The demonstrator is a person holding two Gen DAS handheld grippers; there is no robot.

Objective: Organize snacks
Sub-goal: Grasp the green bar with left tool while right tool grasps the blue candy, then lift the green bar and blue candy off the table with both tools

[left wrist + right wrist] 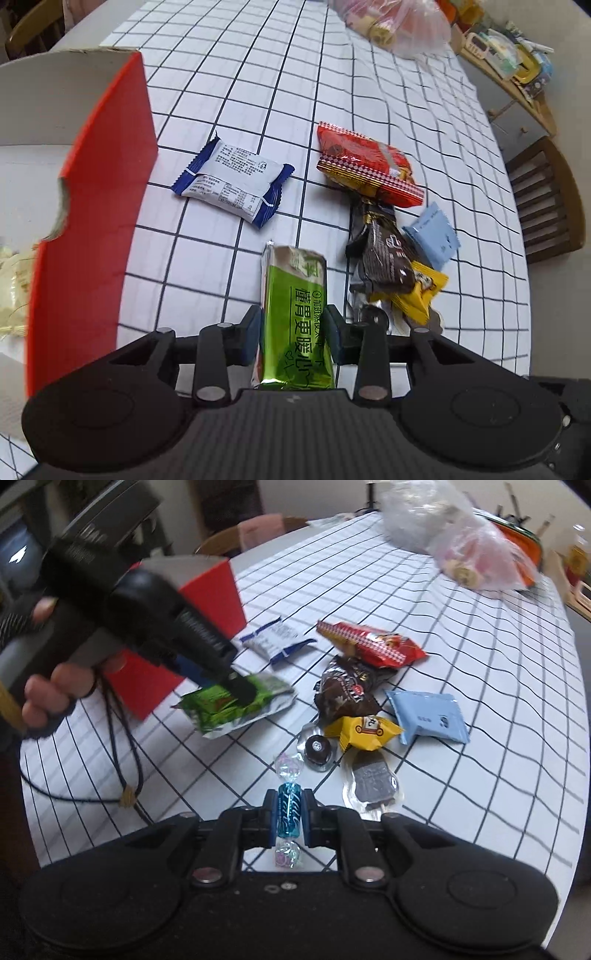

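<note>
The left gripper (293,332) pinches a green snack bar (295,314) between its blue pads, lifted clear of the checked tablecloth (406,110) just beside the red box (110,166). The right gripper (289,814) clamps a blue twist-wrapped candy (288,812), farther from the red box. Away from the box, past the green bar, lie a blue-and-white packet (232,181), a red packet (365,162), a brown packet (384,254), a yellow one (421,295) and a pale blue one (432,236).
</note>
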